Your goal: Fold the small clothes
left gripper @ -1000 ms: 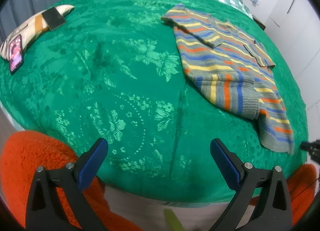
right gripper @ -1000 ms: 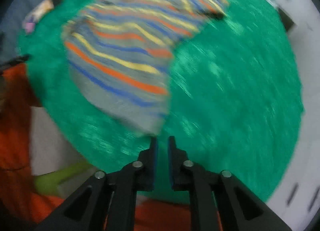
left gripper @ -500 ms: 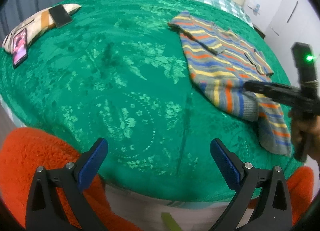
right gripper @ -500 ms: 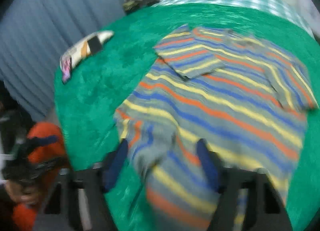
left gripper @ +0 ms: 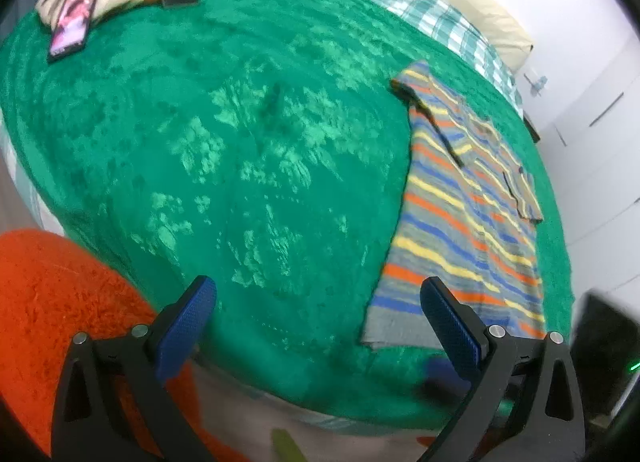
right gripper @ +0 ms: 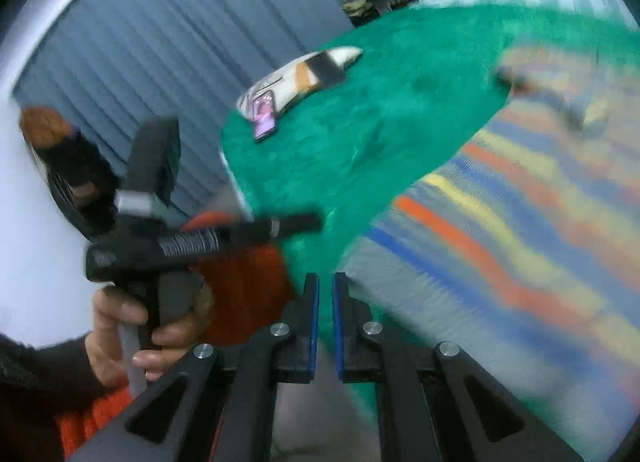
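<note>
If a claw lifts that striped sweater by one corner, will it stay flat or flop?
The striped sweater will probably flop: it is soft knit lying limp on the green bedspread. Its folded sleeve would likely fall open. It looks light, so it may drag rather than slide.

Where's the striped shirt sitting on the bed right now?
In the left wrist view the striped shirt lies flat on the right side of the green bedspread, its hem near the bed's front edge, just beyond the left gripper's right finger.
</note>
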`<act>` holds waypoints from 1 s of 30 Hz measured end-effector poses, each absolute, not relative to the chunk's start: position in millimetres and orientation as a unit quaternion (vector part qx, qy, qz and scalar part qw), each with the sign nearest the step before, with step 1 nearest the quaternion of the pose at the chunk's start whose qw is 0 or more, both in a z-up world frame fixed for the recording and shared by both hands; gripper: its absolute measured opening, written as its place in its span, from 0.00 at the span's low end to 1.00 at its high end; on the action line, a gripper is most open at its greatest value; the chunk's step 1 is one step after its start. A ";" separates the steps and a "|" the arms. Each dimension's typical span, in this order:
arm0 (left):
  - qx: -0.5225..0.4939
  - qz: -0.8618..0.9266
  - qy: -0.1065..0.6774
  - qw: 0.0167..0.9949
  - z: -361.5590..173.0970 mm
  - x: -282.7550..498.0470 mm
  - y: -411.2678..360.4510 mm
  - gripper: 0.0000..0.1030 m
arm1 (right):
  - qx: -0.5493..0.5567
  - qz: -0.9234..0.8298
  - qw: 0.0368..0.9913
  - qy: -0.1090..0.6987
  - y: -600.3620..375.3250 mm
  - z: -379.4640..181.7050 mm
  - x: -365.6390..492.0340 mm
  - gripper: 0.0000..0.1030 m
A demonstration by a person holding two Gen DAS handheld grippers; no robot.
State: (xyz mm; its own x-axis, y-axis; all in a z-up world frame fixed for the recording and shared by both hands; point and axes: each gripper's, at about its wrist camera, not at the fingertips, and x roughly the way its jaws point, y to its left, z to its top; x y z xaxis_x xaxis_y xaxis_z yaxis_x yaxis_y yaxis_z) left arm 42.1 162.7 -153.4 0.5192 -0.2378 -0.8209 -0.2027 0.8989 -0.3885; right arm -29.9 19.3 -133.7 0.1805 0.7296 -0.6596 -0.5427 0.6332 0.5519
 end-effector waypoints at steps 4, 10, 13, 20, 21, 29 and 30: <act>-0.203 -0.043 0.515 0.831 -165.5 50.1 143.4 0.99 | 0.122 0.390 0.763 0.500 -20.9 -133.7 -41.9 0.28; -0.100 -0.069 0.549 0.827 -185.2 77.8 88.9 0.98 | 0.153 0.155 0.863 0.457 -223.6 -77.2 -46.5 0.69; -0.083 -0.054 0.569 0.817 -199.7 88.7 77.6 0.84 | 0.180 0.044 0.851 0.491 -309.2 -94.2 -48.7 0.71; -0.073 -0.088 0.566 0.817 -182.6 84.0 73.5 0.04 | 0.259 0.134 0.783 0.549 -316.4 -155.2 -48.5 0.06; -0.072 -0.089 0.563 0.818 -175.7 81.7 78.9 0.03 | 0.258 0.141 0.783 0.549 -312.3 -149.0 -50.3 0.05; -0.005 -0.063 0.595 0.802 -184.7 85.9 88.3 0.01 | 0.217 0.077 0.788 0.571 -304.0 -138.4 -70.8 0.05; 0.004 -0.057 0.600 0.798 -194.6 85.2 84.9 0.01 | 0.209 0.070 0.778 0.588 -295.1 -153.9 -70.7 0.05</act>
State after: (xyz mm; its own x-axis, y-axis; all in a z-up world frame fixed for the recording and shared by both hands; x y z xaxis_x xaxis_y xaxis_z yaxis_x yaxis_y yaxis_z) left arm 85.2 84.9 -194.6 0.2723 -0.0862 -0.9583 0.0968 0.9934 -0.0618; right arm -70.7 -295.1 -153.9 0.2980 0.3543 -0.8864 0.1374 0.9030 0.4072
